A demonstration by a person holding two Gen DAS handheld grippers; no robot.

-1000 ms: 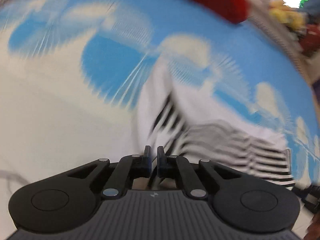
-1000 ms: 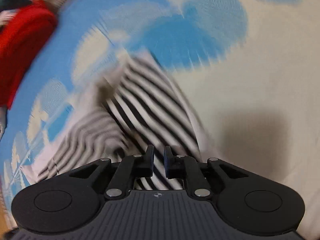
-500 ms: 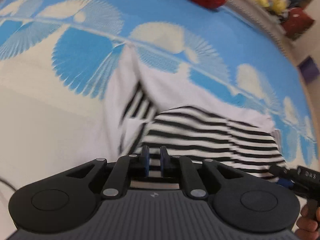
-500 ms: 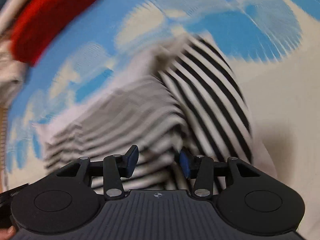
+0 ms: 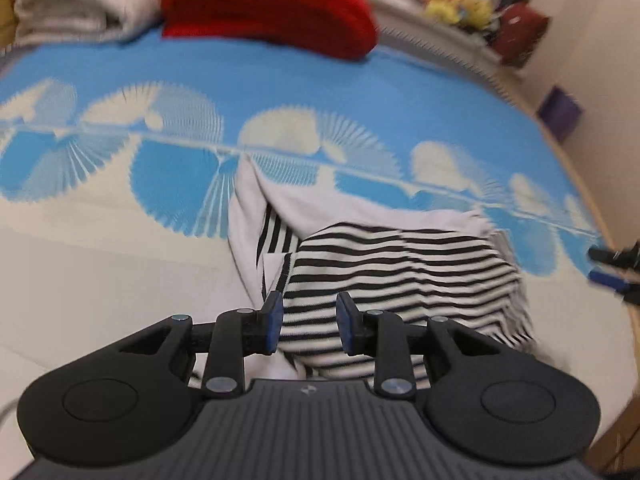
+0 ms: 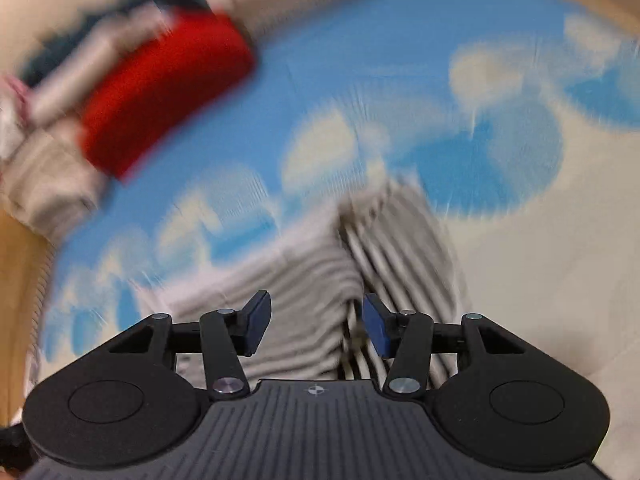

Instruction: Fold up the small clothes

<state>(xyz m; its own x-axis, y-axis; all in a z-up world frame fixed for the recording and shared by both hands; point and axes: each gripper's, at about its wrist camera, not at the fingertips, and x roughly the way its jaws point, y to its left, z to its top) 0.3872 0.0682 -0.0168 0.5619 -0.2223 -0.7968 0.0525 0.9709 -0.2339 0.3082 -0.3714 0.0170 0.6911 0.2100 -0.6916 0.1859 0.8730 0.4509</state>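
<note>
Garment: striped top (image 5: 400, 264) lies just ahead of and under both sets of jaws, long axis running L-R across them. Left gripper (image 5: 307, 322) and right gripper (image 6: 316, 326) both spread, holding nothing (right view blurred). Left looks nearer, approx.

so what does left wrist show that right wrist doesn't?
Left wrist only: the other tool's tip at the right edge, yellow plush toys on a shelf, a purple item by the wall, and sharp stripe detail.

Right wrist only: a wooden strip at the left edge; the frame is heavily blurred.

Both: the striped garment lying on the blue-and-cream bedspread, the red cloth beside pale folded fabric, and an open, empty tool, left and right.
</note>
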